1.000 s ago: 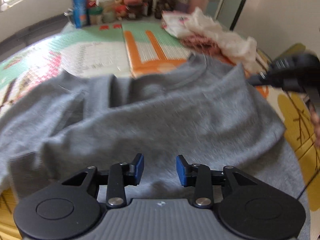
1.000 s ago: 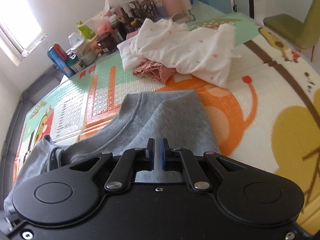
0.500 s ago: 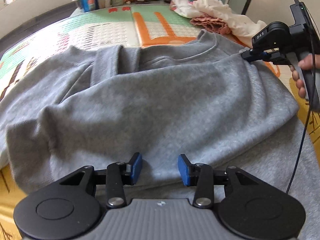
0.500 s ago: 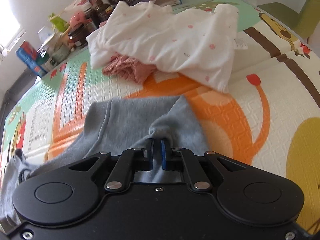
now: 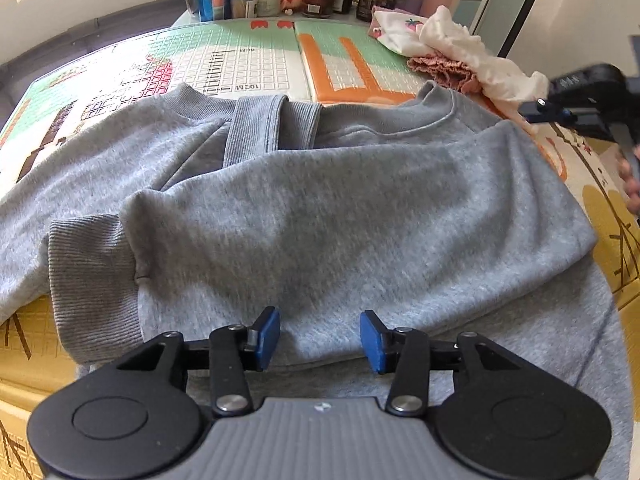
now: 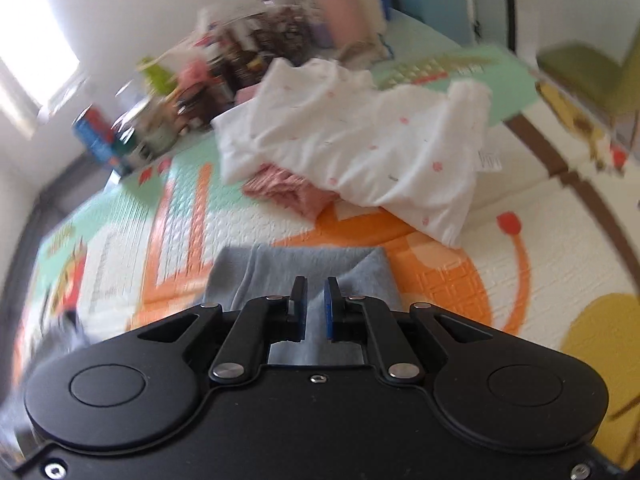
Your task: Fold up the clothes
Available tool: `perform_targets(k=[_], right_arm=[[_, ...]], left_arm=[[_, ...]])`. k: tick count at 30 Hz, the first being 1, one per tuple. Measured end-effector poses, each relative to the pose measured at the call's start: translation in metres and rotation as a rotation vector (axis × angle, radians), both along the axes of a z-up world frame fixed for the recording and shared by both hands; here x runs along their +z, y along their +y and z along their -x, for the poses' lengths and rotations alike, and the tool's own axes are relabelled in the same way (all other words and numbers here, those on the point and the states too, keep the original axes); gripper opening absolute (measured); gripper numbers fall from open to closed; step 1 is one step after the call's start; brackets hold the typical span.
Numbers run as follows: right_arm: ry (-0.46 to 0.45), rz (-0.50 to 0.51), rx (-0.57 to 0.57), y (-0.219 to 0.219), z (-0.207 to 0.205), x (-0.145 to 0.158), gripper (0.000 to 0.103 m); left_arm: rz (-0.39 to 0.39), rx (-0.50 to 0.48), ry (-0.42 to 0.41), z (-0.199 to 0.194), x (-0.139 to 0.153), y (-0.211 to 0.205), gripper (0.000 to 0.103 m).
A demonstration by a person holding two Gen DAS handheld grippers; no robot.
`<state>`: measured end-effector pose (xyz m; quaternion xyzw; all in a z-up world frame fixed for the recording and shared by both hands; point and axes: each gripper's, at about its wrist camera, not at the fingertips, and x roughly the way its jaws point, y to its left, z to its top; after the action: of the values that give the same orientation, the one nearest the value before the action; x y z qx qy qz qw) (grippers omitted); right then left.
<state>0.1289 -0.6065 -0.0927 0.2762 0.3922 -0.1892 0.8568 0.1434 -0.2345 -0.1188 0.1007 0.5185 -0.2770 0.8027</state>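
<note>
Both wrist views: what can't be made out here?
- Right wrist view: motion blur smears the bottles and jars.
- Right wrist view: the right gripper body hides most of the grey sweatshirt.
- Left wrist view: the picture's right edge cuts off the person's hand.

A grey sweatshirt (image 5: 328, 208) lies spread across a patterned play mat (image 5: 256, 60), a sleeve folded over its front and its ribbed cuff (image 5: 92, 280) at the near left. Far right, a crumpled white garment (image 6: 360, 144) covers a pink one (image 6: 288, 192).
</note>
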Motion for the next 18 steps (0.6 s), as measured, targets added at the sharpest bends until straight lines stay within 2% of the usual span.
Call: perform_targets(k=[2,8,13,16,18], right_arm=[[0.007,0.014,0.040,0.011,0.010,0.008,0.007],[0.039,-0.043,0.113,0.058,0.056,0.010,0.007],[0.086,-0.068,0.145,0.094,0.087,-0.008,0.007],[0.133,-0.066,0.125,0.105,0.101,-0.024,0.007],[0.132,-0.048,0.117,0.107,0.109,-0.030,0.007]], left_arm=[[0.009,0.001,0.000,0.000,0.001,0.000,0.047],[0.039,0.036,-0.029,-0.001,0.011,0.011,0.050],[0.038,0.133,-0.037,-0.016,0.012,0.033,0.053],[0.017,0.179,-0.019,-0.028,0.007,0.047,0.052],[0.033,0.203,0.004,-0.035,0.003,0.057,0.052]])
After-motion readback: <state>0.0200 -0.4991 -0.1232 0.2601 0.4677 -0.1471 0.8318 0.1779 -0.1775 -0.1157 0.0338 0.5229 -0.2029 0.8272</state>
